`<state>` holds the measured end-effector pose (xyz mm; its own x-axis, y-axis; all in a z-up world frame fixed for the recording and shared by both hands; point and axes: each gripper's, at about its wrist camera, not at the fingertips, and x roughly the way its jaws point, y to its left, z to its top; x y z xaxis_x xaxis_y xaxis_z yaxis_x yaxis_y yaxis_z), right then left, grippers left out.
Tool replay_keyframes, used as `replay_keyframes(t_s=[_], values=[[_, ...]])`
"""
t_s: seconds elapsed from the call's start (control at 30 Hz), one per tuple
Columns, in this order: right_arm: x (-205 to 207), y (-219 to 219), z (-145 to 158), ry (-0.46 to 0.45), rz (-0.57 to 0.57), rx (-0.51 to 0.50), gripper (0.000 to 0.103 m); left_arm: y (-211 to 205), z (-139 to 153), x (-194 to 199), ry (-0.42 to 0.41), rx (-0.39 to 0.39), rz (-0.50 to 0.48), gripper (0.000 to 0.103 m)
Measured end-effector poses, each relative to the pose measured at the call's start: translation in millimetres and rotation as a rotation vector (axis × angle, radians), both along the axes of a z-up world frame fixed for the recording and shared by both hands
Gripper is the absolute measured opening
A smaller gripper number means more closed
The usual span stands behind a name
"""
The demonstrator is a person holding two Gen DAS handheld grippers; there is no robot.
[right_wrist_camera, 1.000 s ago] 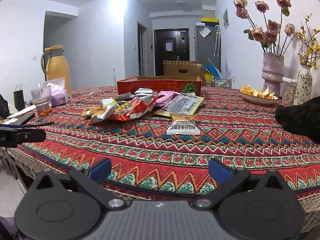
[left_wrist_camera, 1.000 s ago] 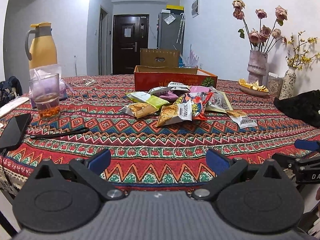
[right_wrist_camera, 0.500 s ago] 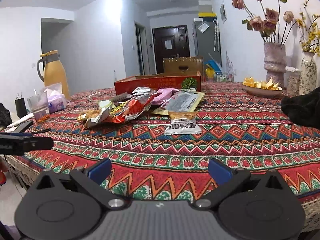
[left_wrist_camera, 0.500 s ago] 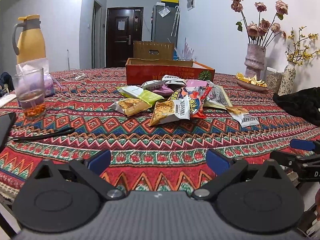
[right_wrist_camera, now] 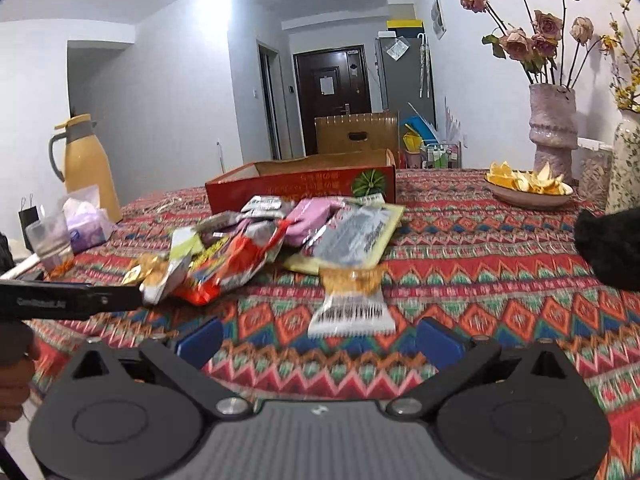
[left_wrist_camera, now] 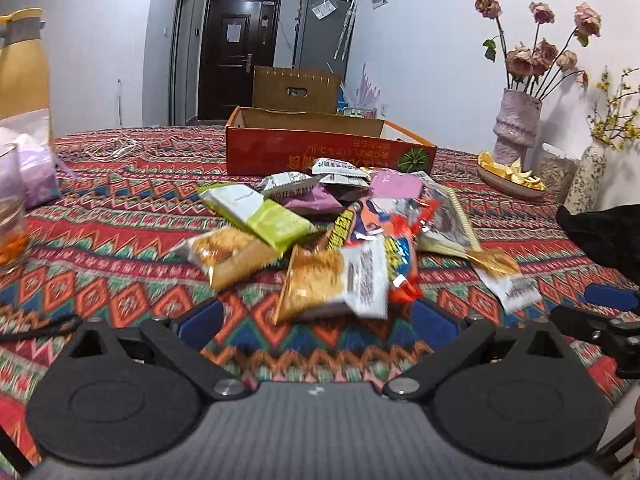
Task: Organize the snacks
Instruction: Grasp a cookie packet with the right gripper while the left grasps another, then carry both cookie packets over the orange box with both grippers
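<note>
A pile of snack packets (left_wrist_camera: 340,224) lies mid-table in front of an open red cardboard box (left_wrist_camera: 324,152); both also show in the right wrist view, the pile (right_wrist_camera: 280,240) and the box (right_wrist_camera: 304,184). My left gripper (left_wrist_camera: 320,320) is open and empty, just short of a gold-and-white packet (left_wrist_camera: 332,280). My right gripper (right_wrist_camera: 320,338) is open and empty, right before a lone gold-topped white packet (right_wrist_camera: 352,304). The left gripper's side also shows in the right wrist view (right_wrist_camera: 68,300).
A yellow thermos (right_wrist_camera: 88,168), a glass (left_wrist_camera: 10,208) and a tissue pack (right_wrist_camera: 86,224) stand at the left. A bowl of peels (right_wrist_camera: 528,188), vases of dried flowers (right_wrist_camera: 552,136) and a black cloth (left_wrist_camera: 604,236) are at the right. The patterned tablecloth (right_wrist_camera: 480,280) covers the table.
Both grippers have moved forward over the table toward the snack pile. The packets now sit much closer to the fingertips. Both stay open.
</note>
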<state>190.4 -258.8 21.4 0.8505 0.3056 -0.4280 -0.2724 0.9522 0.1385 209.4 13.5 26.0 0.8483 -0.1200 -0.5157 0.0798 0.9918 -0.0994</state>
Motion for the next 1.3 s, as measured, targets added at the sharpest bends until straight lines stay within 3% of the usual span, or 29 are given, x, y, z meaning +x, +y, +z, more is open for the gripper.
replay_keyframes(t_s=[0.33,0.47,0.6,0.63,1.07,1.3], values=[[70.2,0.1,-0.7,0.091,0.008,0.017,0.101,15.3,-11.7,54.0,0.111,-0.117,-0.044,0.079],[91.8,5.1,-8.9,0.156,-0.007,-0.024,0.079,19.5,-12.1,59.8,0.11,-0.145,-0.05,0.073],[99.0,12.5,-14.6,0.166,-0.002,-0.075,0.051,20.6,-11.2,60.9,0.114,-0.122,-0.03,0.052],[99.3,14.1,-14.6,0.163,-0.003,-0.09,0.043,20.0,-10.4,60.7,0.119,-0.109,-0.025,0.052],[68.5,7.3,9.1,0.103,0.029,-0.052,0.041,16.3,18.1,20.2,0.057,-0.082,-0.013,0.047],[68.0,7.3,24.7,0.054,0.038,-0.048,0.041,16.8,34.9,20.1,0.014,-0.07,-0.004,0.047]])
